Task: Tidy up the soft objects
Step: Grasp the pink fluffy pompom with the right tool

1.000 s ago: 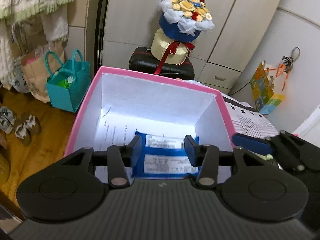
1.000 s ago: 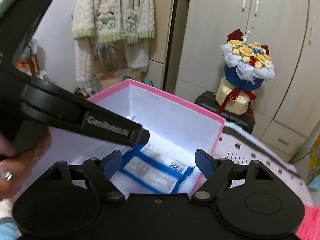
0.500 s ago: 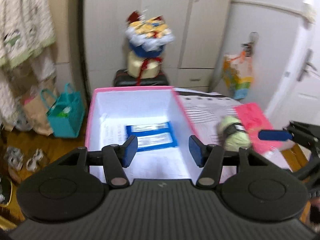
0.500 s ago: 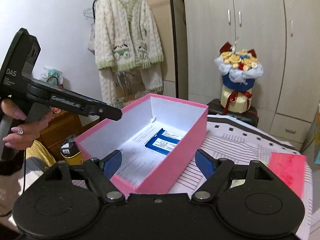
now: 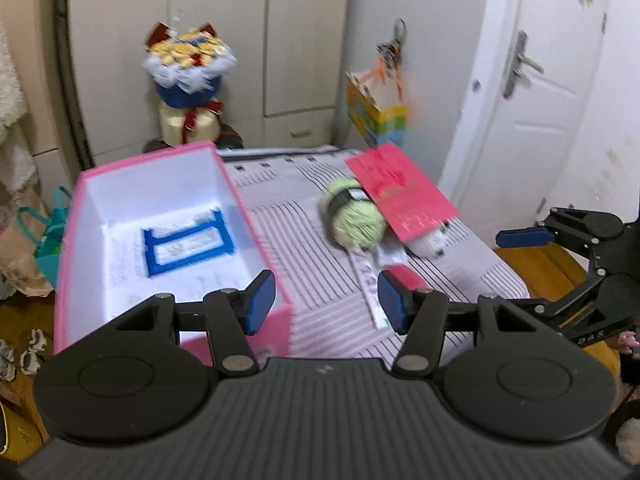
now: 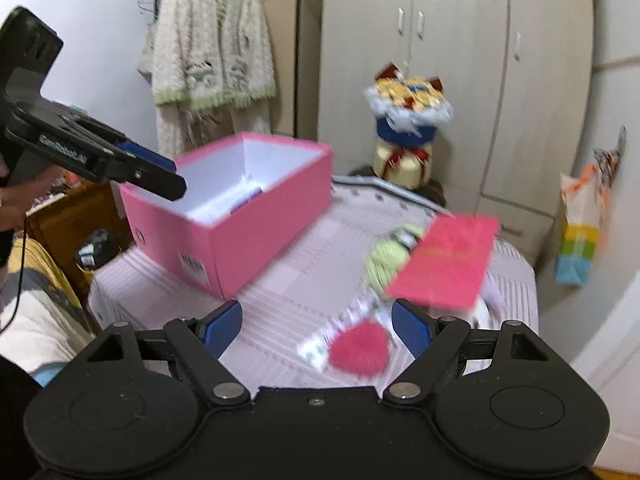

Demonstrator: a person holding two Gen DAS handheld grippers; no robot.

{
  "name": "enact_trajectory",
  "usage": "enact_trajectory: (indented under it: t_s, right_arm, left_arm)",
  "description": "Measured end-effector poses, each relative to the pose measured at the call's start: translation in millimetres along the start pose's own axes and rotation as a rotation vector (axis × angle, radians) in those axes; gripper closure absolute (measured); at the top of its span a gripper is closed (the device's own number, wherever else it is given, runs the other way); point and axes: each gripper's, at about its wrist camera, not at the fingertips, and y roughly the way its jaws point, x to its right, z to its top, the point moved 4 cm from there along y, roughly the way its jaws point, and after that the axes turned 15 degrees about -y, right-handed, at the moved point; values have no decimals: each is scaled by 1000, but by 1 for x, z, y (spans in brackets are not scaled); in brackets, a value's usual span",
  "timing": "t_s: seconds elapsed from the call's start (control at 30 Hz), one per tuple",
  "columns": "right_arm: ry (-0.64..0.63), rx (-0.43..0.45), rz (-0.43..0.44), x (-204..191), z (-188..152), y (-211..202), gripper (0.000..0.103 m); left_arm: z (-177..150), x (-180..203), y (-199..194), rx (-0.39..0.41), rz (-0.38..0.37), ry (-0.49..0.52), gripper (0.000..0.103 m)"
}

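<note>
An open pink box (image 5: pixel 160 168) (image 6: pixel 256 236) stands on the striped table, with a blue-framed packet (image 5: pixel 188 245) on papers inside. A light green yarn ball (image 5: pixel 354 220) (image 6: pixel 386 258) lies to its right, partly under a pink card (image 5: pixel 400 196) (image 6: pixel 448 260). A fluffy magenta object (image 6: pixel 360 352) lies near the front. A white soft object (image 5: pixel 428 242) peeks from under the card. My left gripper (image 5: pixel 326 300) is open and empty near the box's front right corner. My right gripper (image 6: pixel 318 332) is open and empty above the magenta object.
A printed paper strip (image 5: pixel 366 280) lies by the yarn. A flower bouquet (image 5: pixel 188 80) on a suitcase stands behind the table by wardrobes. A colourful gift bag (image 5: pixel 376 114) hangs near a white door (image 5: pixel 532 92). A cardigan (image 6: pixel 208 52) hangs at left.
Both grippers have pulled back out of the box and swung right. The yarn ball, pink card and magenta object have come into view. Both grippers stay open.
</note>
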Motion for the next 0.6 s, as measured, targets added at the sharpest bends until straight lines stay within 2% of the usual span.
enact_trajectory:
  t_s: [0.2,0.33,0.5,0.6]
  right_arm:
    - [65,-45,-11,15,-45,13,18]
    - [71,-20,-29,19,-66,30,18]
    - [-1,11,-58,13,-76,61,35]
    - [-35,21,-75,13,-76,81,39]
  left_arm:
    - [-23,25,30,-73,-40,22,47]
    - [-33,37,54,-95,-48,13,47]
    - [-40,45,93,-118,-41,-39,50]
    - [-40,44,118,-109,-15,-84,51]
